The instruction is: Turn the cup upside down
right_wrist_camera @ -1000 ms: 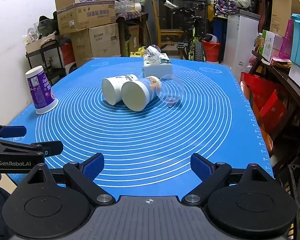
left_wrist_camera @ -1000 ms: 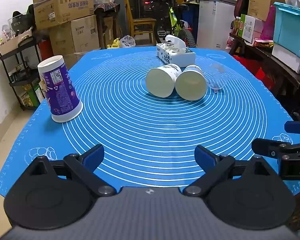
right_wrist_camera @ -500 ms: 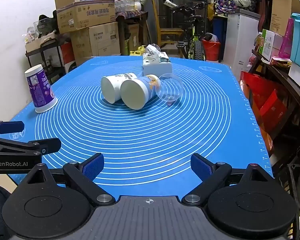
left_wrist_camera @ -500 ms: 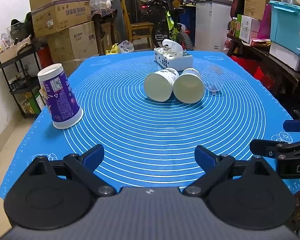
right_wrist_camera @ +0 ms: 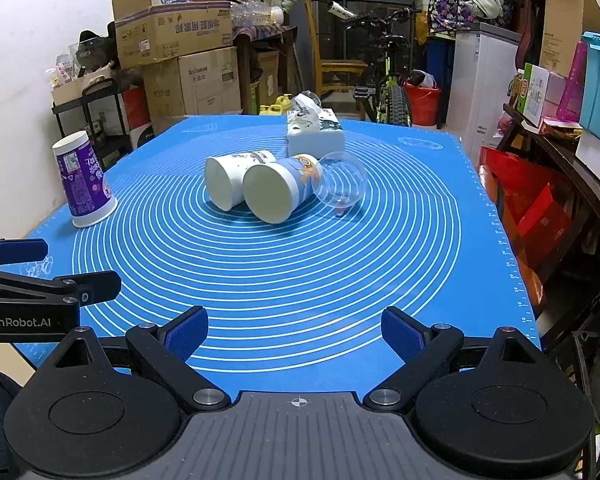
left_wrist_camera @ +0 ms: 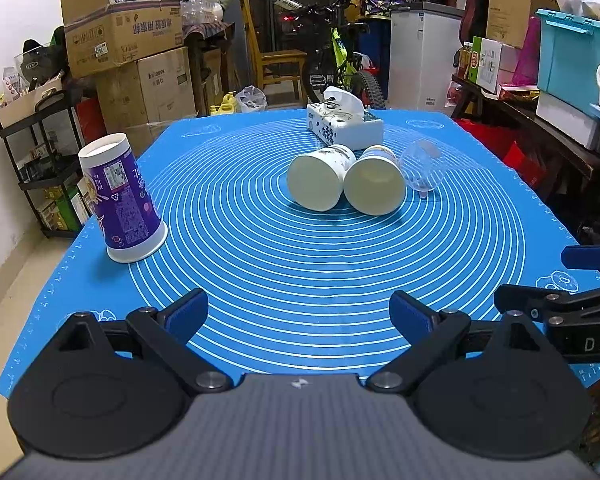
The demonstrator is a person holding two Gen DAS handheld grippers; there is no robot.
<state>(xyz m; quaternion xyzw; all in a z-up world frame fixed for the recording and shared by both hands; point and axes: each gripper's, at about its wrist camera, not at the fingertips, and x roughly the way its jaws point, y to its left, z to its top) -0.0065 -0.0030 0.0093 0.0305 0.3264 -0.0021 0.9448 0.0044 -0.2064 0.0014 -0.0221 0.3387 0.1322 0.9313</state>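
A purple paper cup [left_wrist_camera: 120, 204] stands upside down at the left edge of the blue mat [left_wrist_camera: 300, 264]; it also shows in the right wrist view [right_wrist_camera: 83, 179]. Two white paper cups [left_wrist_camera: 320, 182] [left_wrist_camera: 374, 186] lie on their sides mid-mat, bases toward me, with a clear plastic cup [left_wrist_camera: 422, 170] lying beside them. In the right wrist view they are the left white cup [right_wrist_camera: 230, 178], the blue-printed cup [right_wrist_camera: 278, 190] and the clear cup [right_wrist_camera: 340, 184]. My left gripper [left_wrist_camera: 298, 314] and right gripper [right_wrist_camera: 294, 330] are both open and empty near the front edge.
A tissue box [left_wrist_camera: 344, 122] sits behind the cups. Cardboard boxes [left_wrist_camera: 128, 40], a black shelf [left_wrist_camera: 36, 152], a bicycle [left_wrist_camera: 340, 64] and a side table with bins [left_wrist_camera: 572, 80] surround the table. Each gripper shows at the other view's edge.
My left gripper has shifted slightly, so the cups sit a bit lower and closer in its view. The right gripper has barely moved. No cup has moved.
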